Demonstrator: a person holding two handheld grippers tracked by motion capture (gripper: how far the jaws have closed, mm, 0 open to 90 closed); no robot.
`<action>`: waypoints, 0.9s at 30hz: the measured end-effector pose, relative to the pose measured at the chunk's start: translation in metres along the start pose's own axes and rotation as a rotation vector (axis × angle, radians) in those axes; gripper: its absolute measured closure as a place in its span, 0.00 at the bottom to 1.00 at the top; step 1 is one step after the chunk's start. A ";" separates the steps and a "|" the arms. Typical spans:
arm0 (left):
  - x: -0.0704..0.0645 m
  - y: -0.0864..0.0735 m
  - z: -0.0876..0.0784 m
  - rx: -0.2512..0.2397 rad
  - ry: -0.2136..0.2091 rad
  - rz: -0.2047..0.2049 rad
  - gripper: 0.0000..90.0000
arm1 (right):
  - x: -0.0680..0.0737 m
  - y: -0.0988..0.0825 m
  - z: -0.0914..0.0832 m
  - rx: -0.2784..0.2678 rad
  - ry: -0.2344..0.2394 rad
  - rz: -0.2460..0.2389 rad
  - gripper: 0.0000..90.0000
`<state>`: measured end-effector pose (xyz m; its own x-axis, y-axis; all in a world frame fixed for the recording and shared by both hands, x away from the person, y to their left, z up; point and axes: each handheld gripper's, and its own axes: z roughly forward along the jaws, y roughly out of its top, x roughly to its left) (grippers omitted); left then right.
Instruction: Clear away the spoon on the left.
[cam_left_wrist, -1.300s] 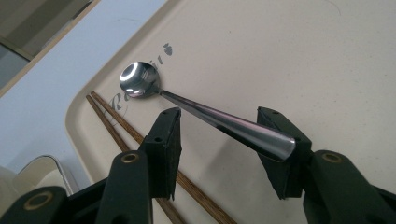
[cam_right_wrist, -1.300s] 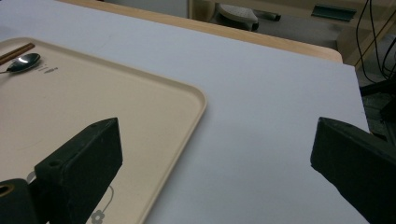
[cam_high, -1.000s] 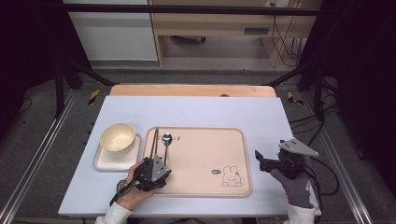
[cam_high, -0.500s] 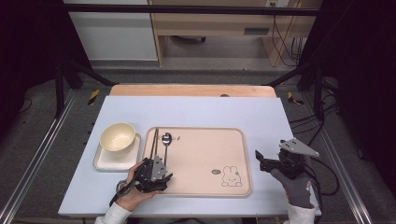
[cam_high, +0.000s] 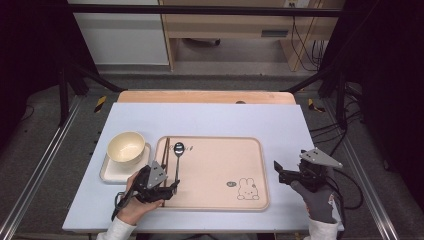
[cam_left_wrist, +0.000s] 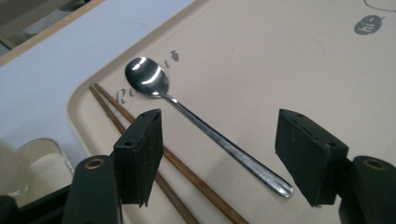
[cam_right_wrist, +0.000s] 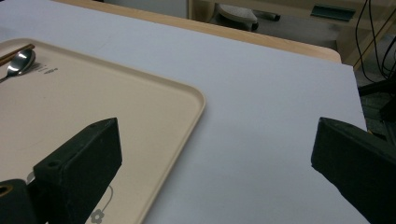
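Observation:
A metal spoon (cam_high: 177, 156) (cam_left_wrist: 205, 130) lies flat on the beige tray (cam_high: 215, 200), beside a pair of brown chopsticks (cam_high: 165, 155) (cam_left_wrist: 177, 168) along the tray's left edge. My left gripper (cam_high: 171, 187) (cam_left_wrist: 222, 123) hovers low over the spoon's handle end. Its jaws have just been opening and stand apart on either side of the handle without touching it. At the table's right side, off the tray, my right gripper (cam_high: 278, 169) (cam_right_wrist: 215, 154) is open with nothing between its fingers.
A cream bowl (cam_high: 126, 146) sits on a white square plate (cam_high: 111, 174) left of the tray. The tray (cam_right_wrist: 140, 107) has a rabbit drawing (cam_high: 246, 189) near its front right corner. Bare light-blue tabletop (cam_high: 210, 120) lies behind and to the right.
My left gripper has drawn back slightly from the spoon, which stays lying on the tray. The right gripper has kept still.

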<state>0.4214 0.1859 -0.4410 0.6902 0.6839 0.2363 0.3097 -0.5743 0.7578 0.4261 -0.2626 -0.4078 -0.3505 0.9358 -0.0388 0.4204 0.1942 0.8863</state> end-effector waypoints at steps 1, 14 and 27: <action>0.001 0.000 -0.001 -0.005 0.004 -0.007 0.36 | 0.000 0.000 0.000 0.000 0.001 -0.001 0.02; 0.028 -0.005 -0.024 -0.078 0.075 -0.130 0.34 | 0.000 0.000 0.000 0.003 -0.001 0.000 0.02; 0.053 -0.013 -0.046 -0.141 0.143 -0.222 0.30 | -0.001 -0.001 0.001 0.005 -0.003 0.012 0.01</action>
<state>0.4237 0.2502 -0.4104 0.5133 0.8481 0.1312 0.3422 -0.3425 0.8750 0.4270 -0.2639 -0.4085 -0.3425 0.9391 -0.0298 0.4291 0.1846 0.8842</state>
